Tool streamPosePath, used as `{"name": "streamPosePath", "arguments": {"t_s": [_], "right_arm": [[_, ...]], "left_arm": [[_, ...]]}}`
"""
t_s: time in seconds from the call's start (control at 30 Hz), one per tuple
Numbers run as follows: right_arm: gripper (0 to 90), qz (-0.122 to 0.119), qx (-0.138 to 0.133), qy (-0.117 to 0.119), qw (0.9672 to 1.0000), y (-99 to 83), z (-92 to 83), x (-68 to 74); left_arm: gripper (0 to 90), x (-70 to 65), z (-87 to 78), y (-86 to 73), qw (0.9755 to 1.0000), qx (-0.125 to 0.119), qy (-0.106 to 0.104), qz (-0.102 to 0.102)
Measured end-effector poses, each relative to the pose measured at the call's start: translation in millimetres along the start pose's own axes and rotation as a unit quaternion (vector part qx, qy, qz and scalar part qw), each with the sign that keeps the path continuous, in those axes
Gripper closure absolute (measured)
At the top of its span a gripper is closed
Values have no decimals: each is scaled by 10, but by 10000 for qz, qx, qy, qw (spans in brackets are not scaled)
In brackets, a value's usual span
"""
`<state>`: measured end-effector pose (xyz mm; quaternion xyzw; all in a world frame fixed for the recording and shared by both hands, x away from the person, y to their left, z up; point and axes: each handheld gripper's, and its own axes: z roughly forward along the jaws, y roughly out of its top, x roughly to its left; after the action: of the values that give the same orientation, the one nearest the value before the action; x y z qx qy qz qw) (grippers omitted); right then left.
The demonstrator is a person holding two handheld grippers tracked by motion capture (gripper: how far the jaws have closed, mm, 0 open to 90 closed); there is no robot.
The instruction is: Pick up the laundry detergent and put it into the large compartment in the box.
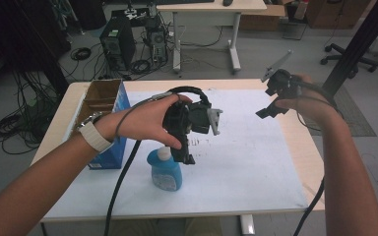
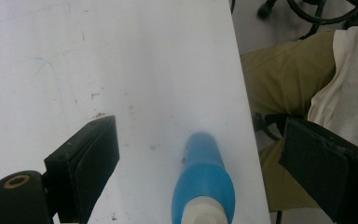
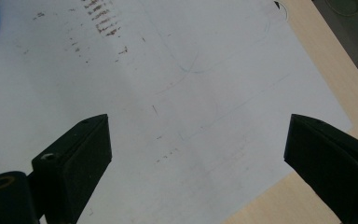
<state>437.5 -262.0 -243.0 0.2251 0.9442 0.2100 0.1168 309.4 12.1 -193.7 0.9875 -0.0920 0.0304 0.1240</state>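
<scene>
The blue bottle [image 1: 165, 170] stands upright on the tabletop's white sheet [image 1: 246, 162], just right of the blue carton [image 1: 109, 128] — the left gripper [image 2: 200, 154] hovers directly above it, fingers spread, empty — the right gripper [image 3: 198, 154] well apart, fingers wide, empty.

the high view looks forward and down over the whole desk [image 1: 285, 147] from the person's side. each gripper view rides close above the white mat [image 3: 177, 93], facing down. all three share the blue bottle [image 2: 204, 182].
</scene>
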Motion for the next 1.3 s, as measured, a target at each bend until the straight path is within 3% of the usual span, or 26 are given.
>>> {"name": "streamPosePath", "arguments": {"t_s": [0.53, 1.3], "right_arm": [[75, 18, -13, -9, 10000, -32, -9, 15], [75, 47, -30, 7, 10000, -59, -21, 64]], "left_arm": [[76, -2, -65, -67, 10000, -74, 3, 6], [69, -97, -101, -247, 9990, -165, 131, 404]]}}
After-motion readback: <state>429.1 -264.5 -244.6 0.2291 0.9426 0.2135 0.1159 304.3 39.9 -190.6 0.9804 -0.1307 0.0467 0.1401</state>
